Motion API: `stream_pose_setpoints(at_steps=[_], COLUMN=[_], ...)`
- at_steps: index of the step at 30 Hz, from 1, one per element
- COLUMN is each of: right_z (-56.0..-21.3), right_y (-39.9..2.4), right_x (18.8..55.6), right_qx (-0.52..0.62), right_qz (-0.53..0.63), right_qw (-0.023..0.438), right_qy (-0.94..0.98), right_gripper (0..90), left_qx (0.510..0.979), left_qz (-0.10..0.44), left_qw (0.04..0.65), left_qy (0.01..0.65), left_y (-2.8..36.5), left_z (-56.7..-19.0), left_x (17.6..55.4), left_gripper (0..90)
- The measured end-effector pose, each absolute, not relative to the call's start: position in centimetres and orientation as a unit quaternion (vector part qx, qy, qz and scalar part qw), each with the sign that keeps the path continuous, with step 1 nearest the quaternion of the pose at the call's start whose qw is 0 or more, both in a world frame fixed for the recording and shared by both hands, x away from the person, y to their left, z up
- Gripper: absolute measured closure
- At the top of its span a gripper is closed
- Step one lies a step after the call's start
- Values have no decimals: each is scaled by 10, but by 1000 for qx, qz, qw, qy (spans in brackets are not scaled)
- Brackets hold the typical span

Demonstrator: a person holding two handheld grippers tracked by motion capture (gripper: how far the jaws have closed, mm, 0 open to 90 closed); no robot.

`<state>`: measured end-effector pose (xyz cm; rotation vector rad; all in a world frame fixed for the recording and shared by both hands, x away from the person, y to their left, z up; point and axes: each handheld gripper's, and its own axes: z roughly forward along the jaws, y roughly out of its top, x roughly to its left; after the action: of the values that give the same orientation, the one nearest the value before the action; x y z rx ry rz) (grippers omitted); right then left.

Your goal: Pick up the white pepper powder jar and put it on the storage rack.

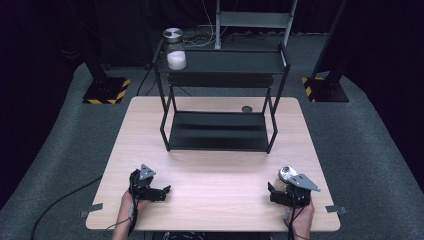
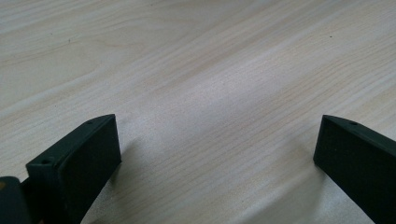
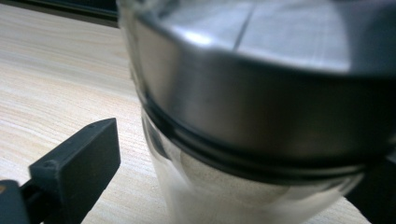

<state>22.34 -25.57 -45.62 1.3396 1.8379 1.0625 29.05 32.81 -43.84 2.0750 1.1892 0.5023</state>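
A glass jar (image 1: 286, 174) with a shiny metal lid stands near the table's front right. In the right gripper view the jar (image 3: 261, 116) looms very close between the jaws. My right gripper (image 1: 280, 187) is open around it, and a gap shows between its left fingertip (image 3: 79, 163) and the glass. My left gripper (image 1: 162, 192) rests near the front left, open, with bare wood between its jaws (image 2: 217, 140). A second lidded jar (image 1: 175, 50), part full of white powder, stands at the left end of the black rack's top shelf (image 1: 235, 62).
The black two-tier rack stands at the back middle of the wooden table (image 1: 215, 165), with its lower shelf (image 1: 217, 131) bare. A small dark disc (image 1: 247, 109) lies behind the rack's right leg. Stand bases with hazard stripes (image 1: 106, 91) sit on the floor beyond the table.
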Motion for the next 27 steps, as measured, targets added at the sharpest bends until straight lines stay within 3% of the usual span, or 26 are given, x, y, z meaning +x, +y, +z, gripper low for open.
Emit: stream_pose_setpoints(at_steps=[3,4,27], right_z=[-463,-464,-456], right_y=[-259,-259,-257], right_x=[214,213,208], right_qx=[504,506,536], right_qz=[424,425,422], right_qw=[325,326,321], right_qy=[679,676,657], right_gripper=[261,291,302], left_qx=[798,798,797], left_qz=[193,193,195], left_qw=[342,342,341], left_qy=[458,458,459], left_y=[328,328,328], left_z=[-438,-438,-438], left_x=[290,290,290], left_gripper=[0,0,1])
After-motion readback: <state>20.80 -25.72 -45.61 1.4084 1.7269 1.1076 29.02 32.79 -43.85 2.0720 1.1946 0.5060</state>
